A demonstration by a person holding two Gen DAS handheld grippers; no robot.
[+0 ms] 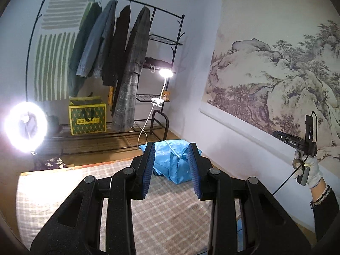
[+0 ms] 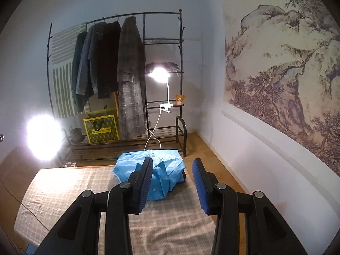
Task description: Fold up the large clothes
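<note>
Each gripper, left and right, has matte black linkage arms with round silver pivot pins and ribbed blue pads. At 3 o'clock in the left view, a hand wears a white knit glove and a dark sleeve, perhaps tweed-trimmed, with a thin black cable.

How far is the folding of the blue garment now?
Done: the blue garment lies as a compact, somewhat rumpled bundle at the far end of the checked cloth. In hand: nothing; the left claw and right claw are open and empty. Left: perhaps tidying; no other unfolded garment shows.
</note>
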